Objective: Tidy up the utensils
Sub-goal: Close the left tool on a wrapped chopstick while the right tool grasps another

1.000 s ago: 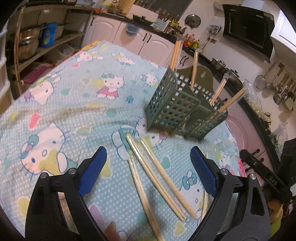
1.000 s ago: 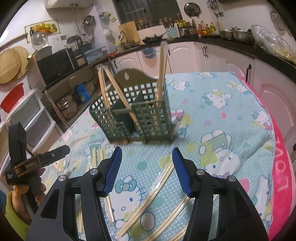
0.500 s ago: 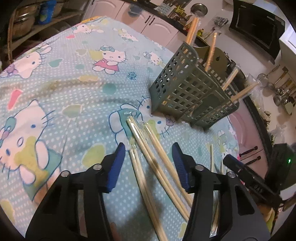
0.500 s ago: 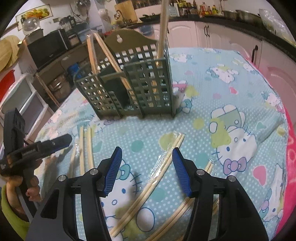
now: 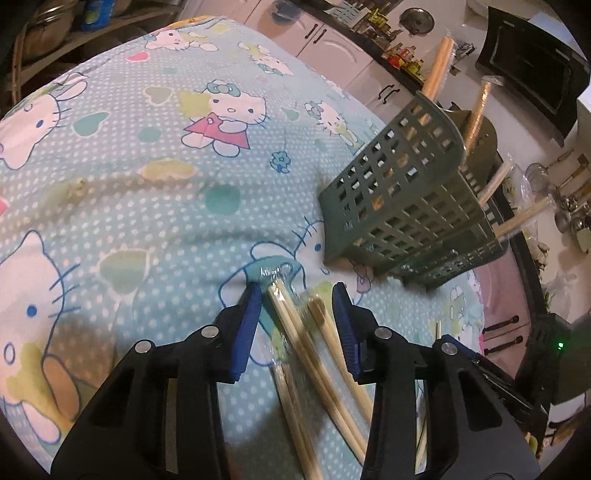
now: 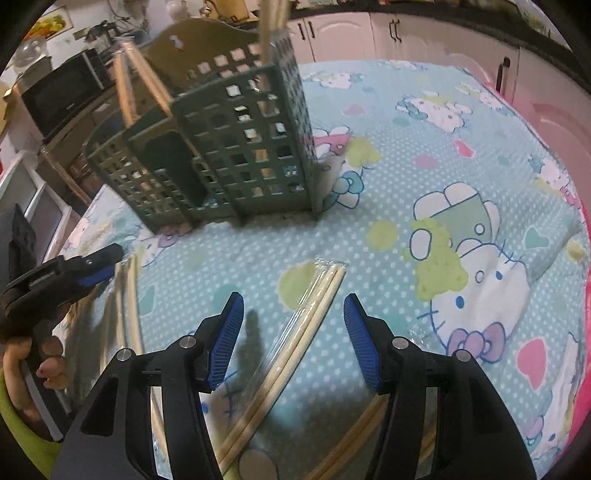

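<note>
Step in hand: both tools are lowered over wrapped chopstick pairs lying on the counter; I judge this the pick-up stage, nothing lifted yet.
Left tool (image 5: 297, 304): its jaws have just been closing and stand partly apart, straddling the ends of the wrapped chopsticks (image 5: 295, 332); the pads do not look pressed on them yet, though blur makes contact hard to judge.
Right tool (image 6: 293, 314): jaws apart, hovering over another wrapped pair (image 6: 314, 306), which runs between the jaws without touching either pad.
Task's things: loose pairs lie in front of the green slotted utensil caddy (image 6: 236, 147), which stands upright on the cloth with several chopsticks already poking out of its top.
Next move, my guess: the left needs to finish closing on one pair only, since two or three lie side by side; then lift, tip upright and drop it into a caddy compartment.
Risk: the slick wrapper could let sticks slide out.
Surface: the counter is covered by a blue dotted cartoon-cat cloth (image 5: 147, 166), soft and rumpled.
Room: a kitchen, with pale cabinets (image 6: 406, 29), a microwave (image 6: 62, 99) and hanging ladles.
</note>
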`<state>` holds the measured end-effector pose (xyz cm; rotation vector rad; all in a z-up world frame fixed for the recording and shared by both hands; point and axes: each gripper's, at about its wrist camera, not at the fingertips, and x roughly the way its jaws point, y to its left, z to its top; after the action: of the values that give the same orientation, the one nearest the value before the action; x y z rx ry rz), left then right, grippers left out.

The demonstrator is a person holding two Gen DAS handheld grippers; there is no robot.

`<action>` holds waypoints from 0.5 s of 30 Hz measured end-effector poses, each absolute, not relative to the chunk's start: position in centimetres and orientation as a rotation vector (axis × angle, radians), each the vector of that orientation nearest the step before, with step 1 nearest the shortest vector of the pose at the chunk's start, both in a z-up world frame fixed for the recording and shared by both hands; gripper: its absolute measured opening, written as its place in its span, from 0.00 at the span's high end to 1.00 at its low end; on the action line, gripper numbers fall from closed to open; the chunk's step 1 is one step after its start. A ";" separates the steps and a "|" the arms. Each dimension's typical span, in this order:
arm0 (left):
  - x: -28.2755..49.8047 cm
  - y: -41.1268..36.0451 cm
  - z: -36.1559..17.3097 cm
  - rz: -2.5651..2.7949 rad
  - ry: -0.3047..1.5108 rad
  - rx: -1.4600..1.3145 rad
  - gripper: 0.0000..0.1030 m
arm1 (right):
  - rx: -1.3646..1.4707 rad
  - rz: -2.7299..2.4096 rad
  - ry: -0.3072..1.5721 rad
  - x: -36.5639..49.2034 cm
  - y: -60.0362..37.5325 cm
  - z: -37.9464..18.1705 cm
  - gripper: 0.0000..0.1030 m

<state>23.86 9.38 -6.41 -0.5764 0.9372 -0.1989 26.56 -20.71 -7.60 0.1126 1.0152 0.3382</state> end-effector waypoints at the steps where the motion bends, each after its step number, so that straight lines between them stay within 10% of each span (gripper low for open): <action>1: 24.1 9.4 -6.4 -0.198 0.937 -0.576 0.69 | 0.116 0.337 1.015 26.8 -20.7 -7.7 0.47; 15: 25.1 10.1 -6.8 -0.158 0.928 -0.570 0.96 | 0.143 0.269 0.999 29.8 -21.5 -8.0 0.84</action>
<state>25.05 10.14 -6.75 -0.5700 0.9283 -0.1579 29.82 -21.49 -8.02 0.1434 0.9985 0.2692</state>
